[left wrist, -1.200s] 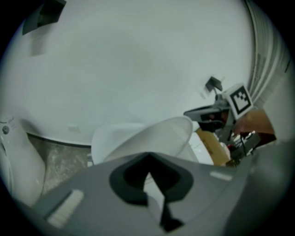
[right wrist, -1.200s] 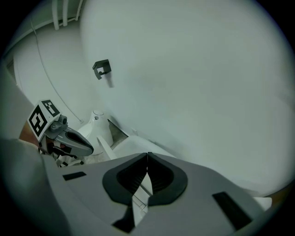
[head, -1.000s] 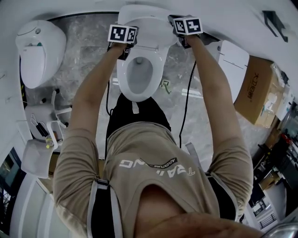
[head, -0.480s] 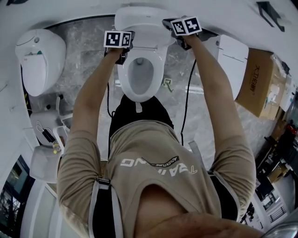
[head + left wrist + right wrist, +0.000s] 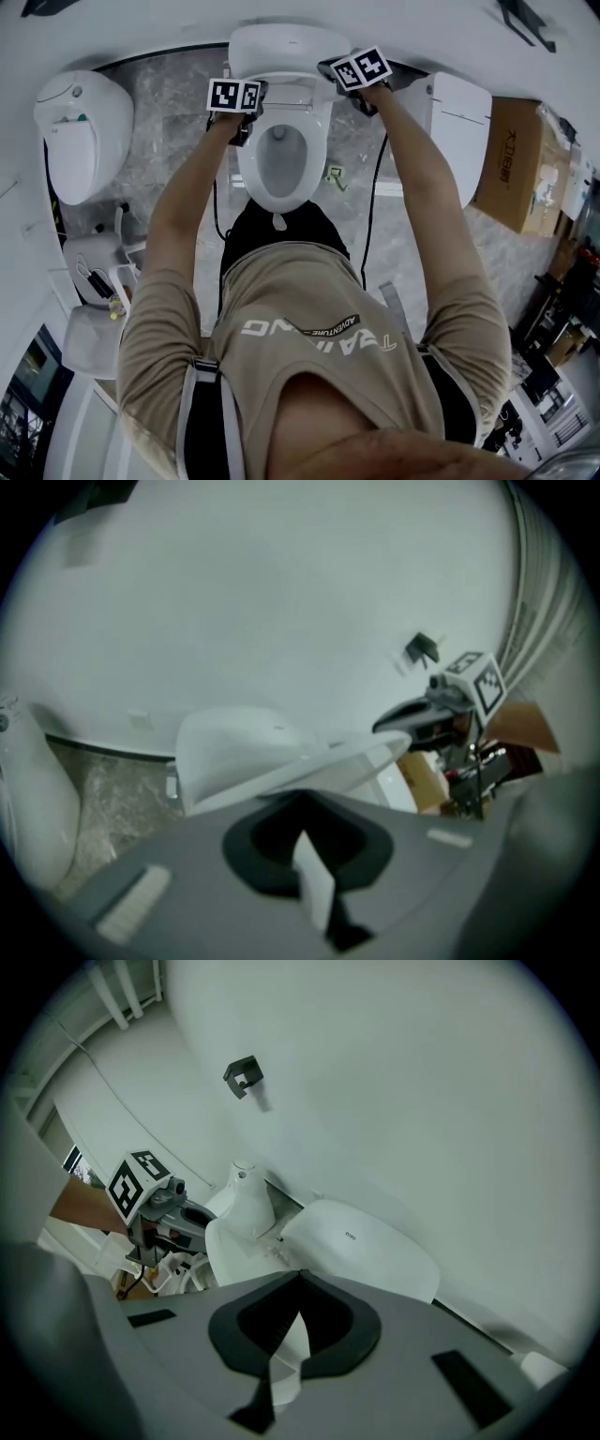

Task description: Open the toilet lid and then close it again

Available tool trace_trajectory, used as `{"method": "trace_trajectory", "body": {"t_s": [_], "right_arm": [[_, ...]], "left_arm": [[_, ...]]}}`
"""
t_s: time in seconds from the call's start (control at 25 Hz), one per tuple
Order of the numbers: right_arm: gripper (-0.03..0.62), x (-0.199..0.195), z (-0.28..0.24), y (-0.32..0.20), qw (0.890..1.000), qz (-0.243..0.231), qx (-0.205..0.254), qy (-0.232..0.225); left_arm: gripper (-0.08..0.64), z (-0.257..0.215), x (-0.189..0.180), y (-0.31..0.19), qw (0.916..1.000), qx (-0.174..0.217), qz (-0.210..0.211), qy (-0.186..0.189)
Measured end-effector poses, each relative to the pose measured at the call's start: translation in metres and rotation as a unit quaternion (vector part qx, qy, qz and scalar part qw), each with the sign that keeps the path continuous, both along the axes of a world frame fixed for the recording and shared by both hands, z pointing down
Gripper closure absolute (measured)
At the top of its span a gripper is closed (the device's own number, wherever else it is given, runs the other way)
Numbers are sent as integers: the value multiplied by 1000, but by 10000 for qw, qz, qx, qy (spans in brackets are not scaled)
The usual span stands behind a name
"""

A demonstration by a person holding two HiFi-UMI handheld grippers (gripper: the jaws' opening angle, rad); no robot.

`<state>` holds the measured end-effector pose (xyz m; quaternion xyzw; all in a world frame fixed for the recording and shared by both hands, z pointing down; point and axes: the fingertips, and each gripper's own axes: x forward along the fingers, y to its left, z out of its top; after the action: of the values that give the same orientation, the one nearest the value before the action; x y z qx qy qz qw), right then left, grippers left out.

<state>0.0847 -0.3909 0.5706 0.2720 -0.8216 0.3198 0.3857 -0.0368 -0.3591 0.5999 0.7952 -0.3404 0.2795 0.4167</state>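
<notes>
Looking steeply down from overhead, well above the toilet (image 5: 279, 159). Riding on the left claw (image 5: 309, 860) just left of the toilet, facing across its lid (image 5: 234, 752). Riding on the right claw (image 5: 291, 1335) just right of it, facing likewise. Sharing lid and wall (image 5: 234, 592).

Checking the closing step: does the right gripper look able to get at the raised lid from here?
Probably yes: the right gripper sits right at the side edge of the raised lid, with nothing between them. Whether it already touches is unclear.
</notes>
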Motion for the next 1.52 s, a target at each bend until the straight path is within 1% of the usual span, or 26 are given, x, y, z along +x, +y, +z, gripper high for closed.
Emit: {"method": "trace_trajectory", "body": {"t_s": [0.12, 0.36, 0.64, 0.8, 0.92, 1.08, 1.2, 1.28, 1.4, 1.52], "right_arm": [[578, -2, 0, 17, 10000, -42, 39, 32], [578, -4, 8, 63, 9998, -121, -96, 80], [578, -8, 22, 126, 9989, -355, -261, 132], [578, -12, 30, 156, 9984, -403, -350, 170], [578, -17, 36, 176, 9987, -301, -377, 144], [578, -20, 45, 199, 9985, -60, -550, 2], [578, -23, 53, 215, 9977, -96, -677, -37], [578, -23, 58, 230, 9969, -115, -772, 18], [578, -24, 73, 260, 9954, -70, -951, 126], [578, -31, 88, 287, 9940, -231, -1030, 302]], "left_arm": [[555, 0, 1, 16, 10000, -30, 62, -3], [555, 5, 7, 61, 9992, -338, 199, 34], [555, 21, 2, 118, 9968, -783, 175, -26], [555, 27, -3, 146, 9951, -988, 92, -32], [555, 34, -7, 167, 9943, -1037, 168, -155], [555, 44, -10, 194, 9924, -1093, 398, -402], [555, 51, -14, 213, 9897, -1113, 669, -609], [555, 55, -16, 230, 9874, -1160, 798, -719], [555, 67, -21, 265, 9826, -1383, 942, -808], [555, 77, -33, 291, 9777, -1536, 1087, -932]]}}
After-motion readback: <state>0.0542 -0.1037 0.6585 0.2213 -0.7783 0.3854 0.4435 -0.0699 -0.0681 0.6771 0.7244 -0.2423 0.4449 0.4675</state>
